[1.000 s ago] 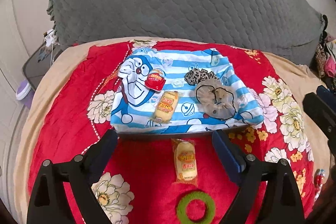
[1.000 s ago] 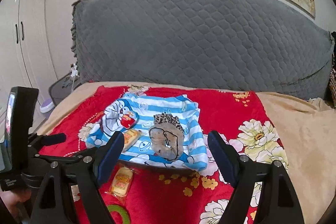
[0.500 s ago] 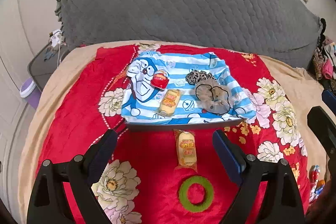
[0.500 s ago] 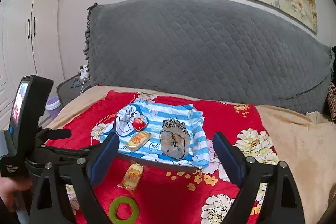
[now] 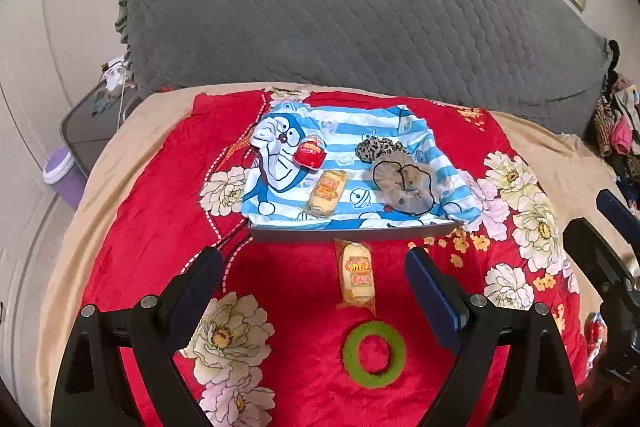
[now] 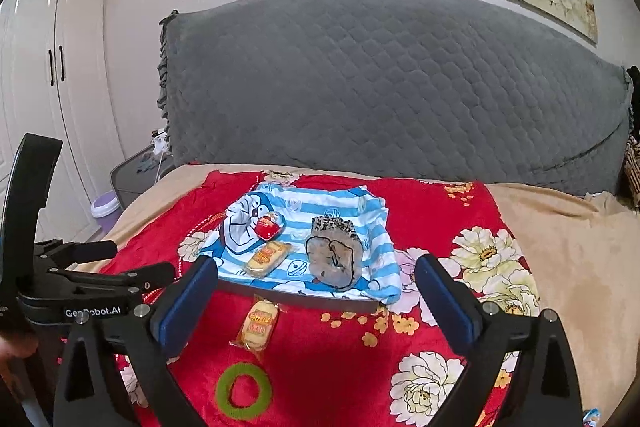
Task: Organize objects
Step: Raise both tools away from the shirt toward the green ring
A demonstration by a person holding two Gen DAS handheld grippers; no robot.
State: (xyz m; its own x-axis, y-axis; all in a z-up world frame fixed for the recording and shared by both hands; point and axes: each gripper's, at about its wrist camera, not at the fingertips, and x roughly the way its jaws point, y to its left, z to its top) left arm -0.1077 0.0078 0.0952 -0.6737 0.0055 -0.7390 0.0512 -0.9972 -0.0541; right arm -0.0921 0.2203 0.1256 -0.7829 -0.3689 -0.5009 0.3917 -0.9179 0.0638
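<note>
Red flowered blanket [image 5: 152, 227] covers the bed before a grey quilted headboard [image 6: 400, 87]; white wardrobes [image 6: 52, 67] stand left. A blue-striped tray [image 5: 352, 231] holds snacks and scrunchies; one snack pack [image 5: 357, 277] and green ring [image 5: 374, 354] lie nearer. Left gripper [image 5: 314, 279] gapes empty; right gripper [image 6: 316, 291] is opening, empty

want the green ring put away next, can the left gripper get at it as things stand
Probably yes: the green ring lies bare on the red blanket, just ahead of the open, empty left gripper.
</note>
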